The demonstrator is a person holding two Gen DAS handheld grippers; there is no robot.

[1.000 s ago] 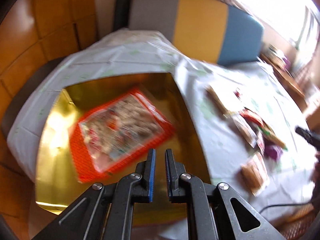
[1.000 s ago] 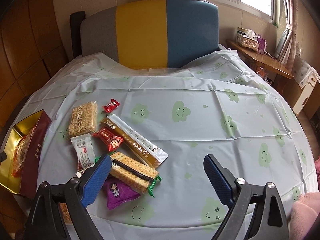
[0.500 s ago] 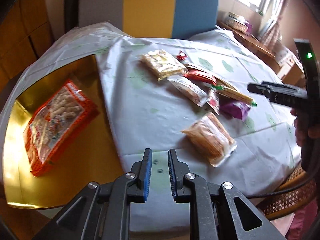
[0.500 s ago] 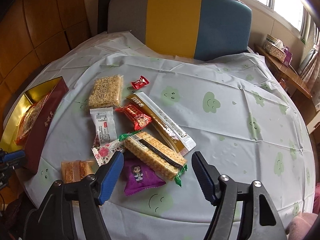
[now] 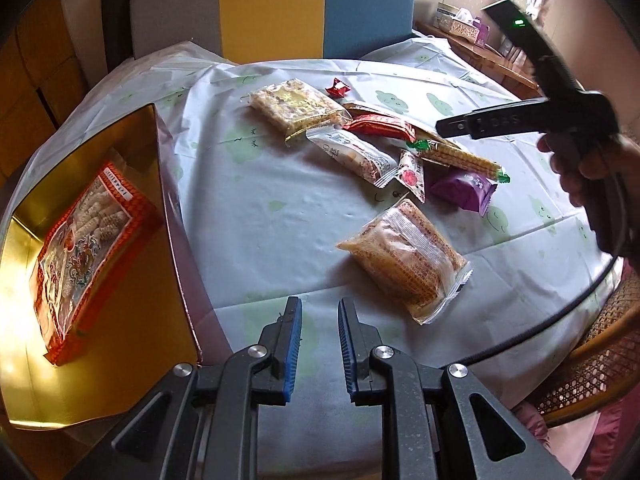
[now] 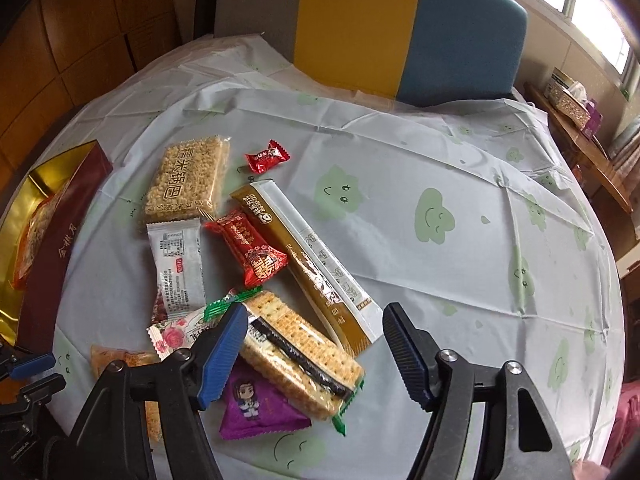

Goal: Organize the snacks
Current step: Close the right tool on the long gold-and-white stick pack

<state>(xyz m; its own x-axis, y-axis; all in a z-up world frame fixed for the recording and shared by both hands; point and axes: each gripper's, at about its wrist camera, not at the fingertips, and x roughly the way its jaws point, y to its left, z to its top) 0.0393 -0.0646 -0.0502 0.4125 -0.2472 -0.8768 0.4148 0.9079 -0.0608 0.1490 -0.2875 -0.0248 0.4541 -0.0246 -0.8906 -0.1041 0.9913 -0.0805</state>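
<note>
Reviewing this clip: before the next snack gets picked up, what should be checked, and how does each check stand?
1. Right tongs open over cracker pack: ok.
2. Left tongs empty, slightly apart: ok.
3. Gold box has room beside the orange packet: ok.
4. Cracker pack free to lift: not ok, overlaps the purple pouch.
5. Firm grip width: cannot tell.

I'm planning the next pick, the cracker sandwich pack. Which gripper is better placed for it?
Right. The right gripper is open wide, poised just over the cracker sandwich pack. The left gripper is nearly closed, holds nothing, and sits nearer the gold box, with the orange wafer pack closer.
</note>
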